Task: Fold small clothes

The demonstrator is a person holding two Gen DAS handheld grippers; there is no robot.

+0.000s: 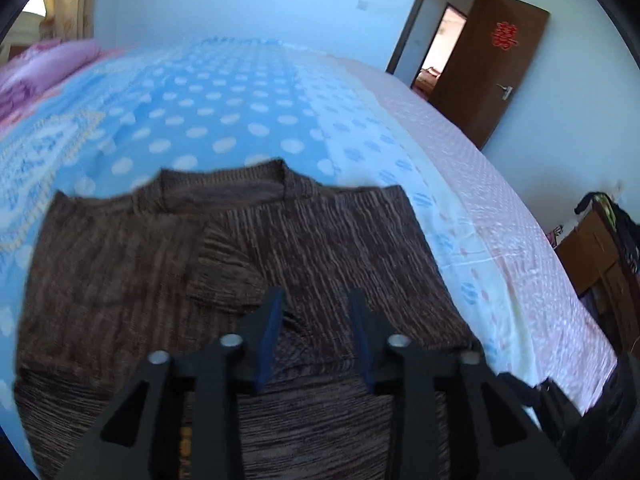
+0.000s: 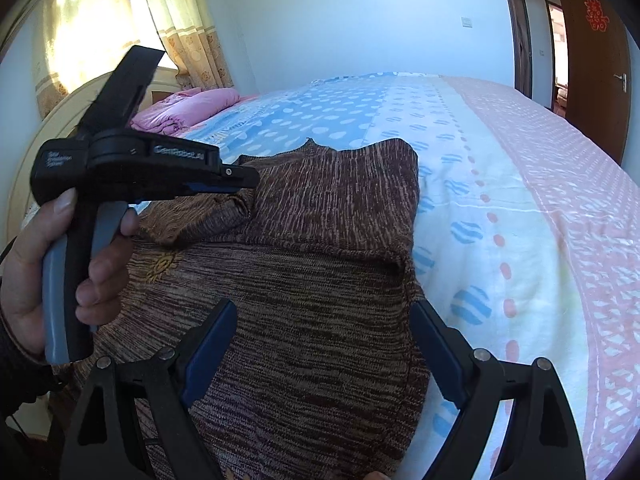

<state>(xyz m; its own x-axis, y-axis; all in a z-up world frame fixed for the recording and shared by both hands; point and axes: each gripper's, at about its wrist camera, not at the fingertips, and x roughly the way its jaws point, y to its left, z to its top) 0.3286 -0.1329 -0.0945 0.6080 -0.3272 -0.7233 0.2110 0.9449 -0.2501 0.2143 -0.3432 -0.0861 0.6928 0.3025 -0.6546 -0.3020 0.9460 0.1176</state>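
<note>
On the spotted bedspread (image 1: 224, 96) the brown knit sweater (image 1: 280, 248) lies part-folded, both hand-held grippers, left (image 1: 316, 300) and right (image 2: 324, 312), spread apart.

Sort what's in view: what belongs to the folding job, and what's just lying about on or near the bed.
Job:
- brown knit sweater, partly folded on the bed
- left tool, over a fold of the sweater
- right tool, open above the sweater

Lying about:
- pink quilt by the headboard
- polka-dot bedspread
- open wooden door
- curtains
</note>
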